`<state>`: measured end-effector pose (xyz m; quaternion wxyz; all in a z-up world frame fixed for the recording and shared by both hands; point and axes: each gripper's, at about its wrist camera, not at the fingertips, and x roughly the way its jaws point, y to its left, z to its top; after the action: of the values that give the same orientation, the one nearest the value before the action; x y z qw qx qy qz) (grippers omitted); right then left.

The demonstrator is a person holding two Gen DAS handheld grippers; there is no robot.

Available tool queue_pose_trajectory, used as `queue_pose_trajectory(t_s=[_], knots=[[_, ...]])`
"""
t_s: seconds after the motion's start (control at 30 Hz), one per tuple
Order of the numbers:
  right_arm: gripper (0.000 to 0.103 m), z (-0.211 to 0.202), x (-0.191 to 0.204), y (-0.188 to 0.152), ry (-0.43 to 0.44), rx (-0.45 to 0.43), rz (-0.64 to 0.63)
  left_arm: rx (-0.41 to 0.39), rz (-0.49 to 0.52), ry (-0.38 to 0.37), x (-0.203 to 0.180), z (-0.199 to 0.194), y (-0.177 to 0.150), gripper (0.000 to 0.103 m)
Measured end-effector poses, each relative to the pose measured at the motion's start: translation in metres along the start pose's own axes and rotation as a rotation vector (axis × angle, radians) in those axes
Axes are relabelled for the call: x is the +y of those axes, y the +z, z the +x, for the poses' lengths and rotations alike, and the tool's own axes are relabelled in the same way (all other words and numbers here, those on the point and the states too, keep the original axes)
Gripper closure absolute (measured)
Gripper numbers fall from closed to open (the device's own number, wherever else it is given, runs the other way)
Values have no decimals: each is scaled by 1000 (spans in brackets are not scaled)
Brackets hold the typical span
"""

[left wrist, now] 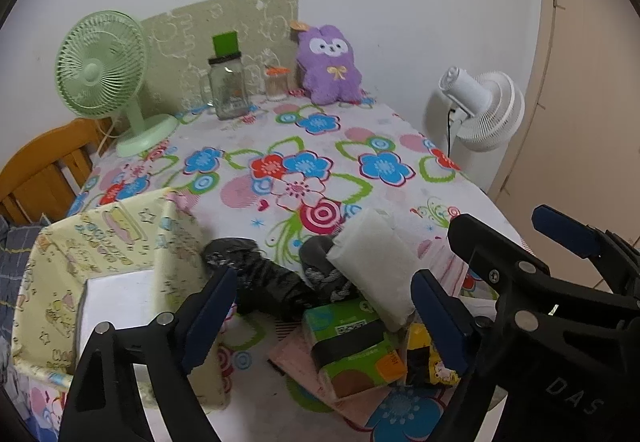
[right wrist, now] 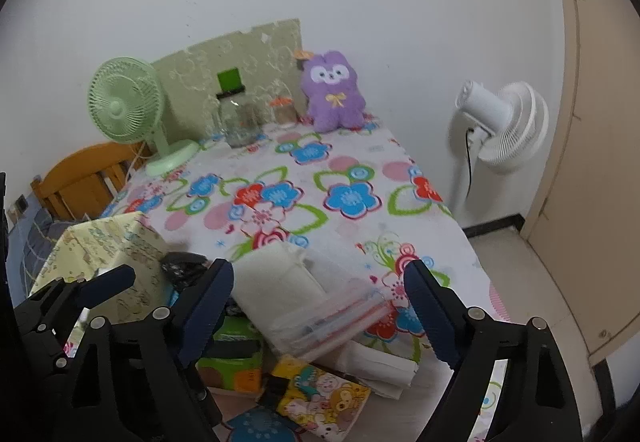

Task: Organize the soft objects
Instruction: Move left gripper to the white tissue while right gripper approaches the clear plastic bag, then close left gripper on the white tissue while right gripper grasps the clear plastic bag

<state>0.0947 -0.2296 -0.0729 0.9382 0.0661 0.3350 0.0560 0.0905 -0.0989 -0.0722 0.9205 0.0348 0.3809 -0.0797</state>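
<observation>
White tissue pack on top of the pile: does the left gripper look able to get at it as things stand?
Probably yes. The white tissue pack lies uppermost on the pile, the open left gripper points at it, and nothing covers it.

Letters "DAS" are read on the black body of the right gripper (left wrist: 496, 254), in the left wrist view. A code square is seen on the green tissue pack (left wrist: 352, 346); its print is not legible.

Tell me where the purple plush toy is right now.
The purple plush toy sits upright at the far end of the table, against the wall, just right of the small orange-lidded jar; both views show it.
</observation>
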Motion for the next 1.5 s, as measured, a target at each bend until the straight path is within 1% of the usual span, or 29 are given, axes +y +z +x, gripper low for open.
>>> queue_pose_trajectory(t_s=[0.23,0.33,0.53,0.6,0.7,0.77,0.9,0.97,1.03,1.13,1.17,1.2,1.27,1.3,1.33,1.43,1.5], knots=[[19,16,-19,-4,-20,54,45,33,41,-23,-17,21,5,17],[21,22,-27,-6,-30,78,67,42,61,-29,-24,29,6,19],[24,39,-38,-11,-30,140,109,79,76,-23,-29,47,6,32],[25,45,-39,-13,-30,160,119,98,80,-20,-30,53,6,39],[25,55,-41,-15,-36,189,129,121,81,-19,-29,59,5,46],[26,61,-41,-16,-33,206,134,132,83,-16,-29,63,4,48],[28,70,-41,-17,-20,232,146,128,94,-1,-30,66,3,49],[32,75,-41,-18,-9,244,160,128,103,7,-31,68,3,50],[42,79,-41,-19,10,264,183,124,119,17,-34,68,2,51],[54,84,-41,-21,24,281,206,120,123,17,-33,68,2,53],[56,85,-41,-21,28,283,214,119,121,17,-33,69,2,56],[60,86,-42,-21,30,285,221,114,114,17,-31,68,3,58],[66,87,-41,-21,33,288,227,117,113,14,-31,69,4,59],[71,86,-41,-20,35,287,231,117,116,19,-32,69,4,62],[80,86,-40,-20,35,285,227,114,117,21,-32,68,4,64],[83,85,-37,-17,24,274,208,109,116,19,-32,67,5,71],[85,85,-38,-16,23,270,207,107,113,11,-31,65,6,80]])
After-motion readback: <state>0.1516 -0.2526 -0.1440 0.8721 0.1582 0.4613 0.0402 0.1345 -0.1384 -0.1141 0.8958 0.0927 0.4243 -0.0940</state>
